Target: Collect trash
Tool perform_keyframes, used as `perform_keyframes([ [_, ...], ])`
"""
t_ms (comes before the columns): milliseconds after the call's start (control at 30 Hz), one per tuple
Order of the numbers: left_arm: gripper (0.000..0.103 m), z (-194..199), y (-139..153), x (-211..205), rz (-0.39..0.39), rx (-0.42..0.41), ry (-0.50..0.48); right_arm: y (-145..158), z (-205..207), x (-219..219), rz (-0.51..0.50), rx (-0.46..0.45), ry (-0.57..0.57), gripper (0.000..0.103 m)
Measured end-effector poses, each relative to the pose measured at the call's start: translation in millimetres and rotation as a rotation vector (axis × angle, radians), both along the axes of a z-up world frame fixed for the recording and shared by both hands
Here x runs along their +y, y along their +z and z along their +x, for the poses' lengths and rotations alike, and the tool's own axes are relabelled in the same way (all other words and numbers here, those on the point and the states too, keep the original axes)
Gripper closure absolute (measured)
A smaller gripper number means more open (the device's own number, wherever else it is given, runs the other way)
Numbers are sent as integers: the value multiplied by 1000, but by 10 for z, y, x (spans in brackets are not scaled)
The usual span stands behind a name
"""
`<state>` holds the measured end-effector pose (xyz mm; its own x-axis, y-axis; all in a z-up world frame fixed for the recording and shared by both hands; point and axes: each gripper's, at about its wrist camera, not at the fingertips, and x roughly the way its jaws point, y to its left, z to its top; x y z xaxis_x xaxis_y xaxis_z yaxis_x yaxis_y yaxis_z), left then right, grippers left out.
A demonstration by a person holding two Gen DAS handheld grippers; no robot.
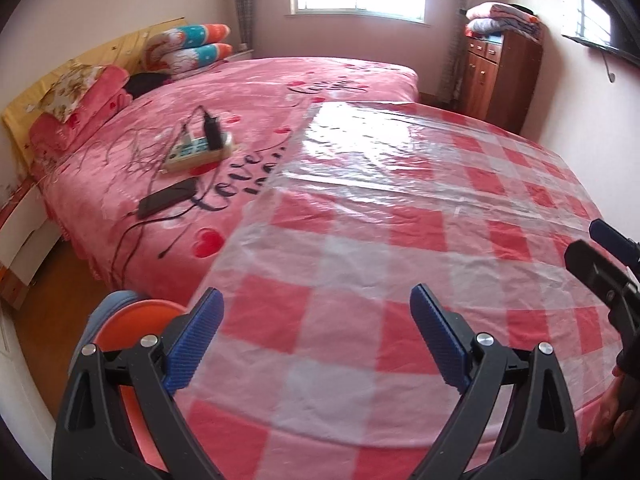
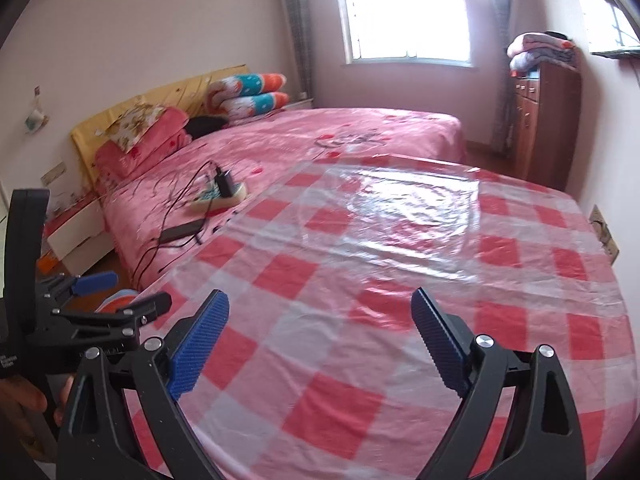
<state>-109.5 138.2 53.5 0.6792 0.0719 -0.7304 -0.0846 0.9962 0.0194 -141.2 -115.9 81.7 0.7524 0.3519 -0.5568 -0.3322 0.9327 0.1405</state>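
No trash seen on counter (image 1: 400,248); nothing held.
L gripper (image 1: 316,336) & R gripper (image 2: 320,340): jaws spread, empty; orange bin (image 1: 132,324) beside counter, contents hidden; progress can't be judged.

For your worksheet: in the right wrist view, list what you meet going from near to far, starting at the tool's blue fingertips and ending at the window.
right tool → checked tablecloth under clear plastic → power strip with black charger on the pink bed → stacked pillows → window.
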Motion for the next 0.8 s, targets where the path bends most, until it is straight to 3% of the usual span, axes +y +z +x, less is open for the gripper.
perform_keyframes([
  [800,8,378,142,-892,3,-49,-118,44,52,-843,4,-53,-222,12],
])
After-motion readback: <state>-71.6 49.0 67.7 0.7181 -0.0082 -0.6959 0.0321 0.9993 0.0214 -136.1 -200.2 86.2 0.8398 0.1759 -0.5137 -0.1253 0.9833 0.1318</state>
